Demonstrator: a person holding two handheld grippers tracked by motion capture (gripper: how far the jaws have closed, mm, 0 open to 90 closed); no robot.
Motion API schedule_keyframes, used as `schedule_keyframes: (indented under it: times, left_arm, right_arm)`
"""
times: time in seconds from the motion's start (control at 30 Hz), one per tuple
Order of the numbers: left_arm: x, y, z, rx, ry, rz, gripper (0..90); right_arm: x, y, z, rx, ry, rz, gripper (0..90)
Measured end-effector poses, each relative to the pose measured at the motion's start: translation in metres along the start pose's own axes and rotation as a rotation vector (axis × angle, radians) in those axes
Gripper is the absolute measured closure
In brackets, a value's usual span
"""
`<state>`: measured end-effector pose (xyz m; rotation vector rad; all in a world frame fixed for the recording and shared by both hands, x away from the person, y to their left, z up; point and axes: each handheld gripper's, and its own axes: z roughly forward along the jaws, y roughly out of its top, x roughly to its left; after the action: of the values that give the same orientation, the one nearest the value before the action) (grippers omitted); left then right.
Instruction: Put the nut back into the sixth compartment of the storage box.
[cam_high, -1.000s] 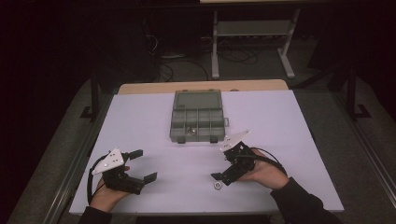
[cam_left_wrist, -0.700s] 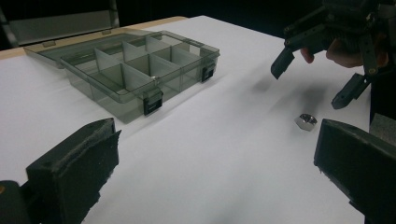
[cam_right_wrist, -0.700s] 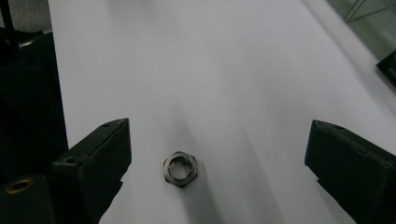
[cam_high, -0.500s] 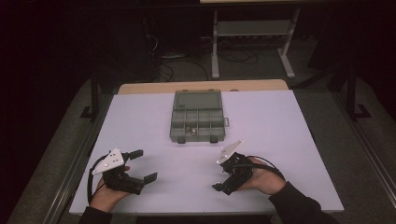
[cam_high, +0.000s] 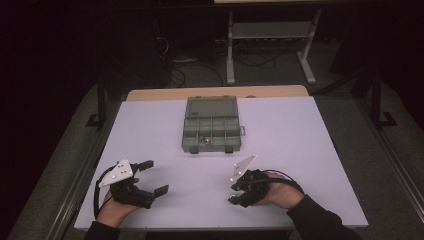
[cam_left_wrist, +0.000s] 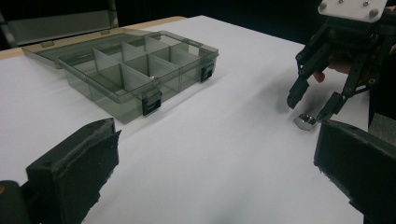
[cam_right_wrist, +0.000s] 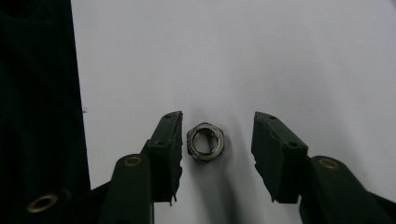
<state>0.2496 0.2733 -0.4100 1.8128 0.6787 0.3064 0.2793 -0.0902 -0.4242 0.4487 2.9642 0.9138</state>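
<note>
Right gripper (cam_right_wrist: 217, 140) jaws spread around a metal nut (cam_right_wrist: 206, 142) on the white surface (cam_high: 280, 135), not gripping, left gripper (cam_high: 152, 176) wide open and empty, open compartment box (cam_high: 211, 125) well beyond.

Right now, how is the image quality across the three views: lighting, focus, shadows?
High view: table evenly lit, surroundings dark, picture soft. Left gripper view: its own near jaws blurred, organizer box fairly sharp. Right gripper view: nut in focus with glints, faint shadow beneath it.

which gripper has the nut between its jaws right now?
The right gripper: its open jaws straddle the hex nut lying on the white table. The left gripper is also open, with nothing between its jaws.
</note>
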Motion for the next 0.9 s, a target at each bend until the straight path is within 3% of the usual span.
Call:
schedule_keyframes:
  times: [0.4, 0.9]
  left_arm:
    - [0.0002, -0.0001, -0.0001, 0.002, 0.001, -0.001, 0.0]
    - [0.0014, -0.0002, 0.0, 0.003, 0.002, 0.006, 0.0]
  right_arm:
    - [0.0033, 0.0014, 0.0099, 0.043, 0.003, -0.051, 65.2]
    - [0.001, 0.0073, 0.0065, 0.032, 0.002, -0.03, 69.1]
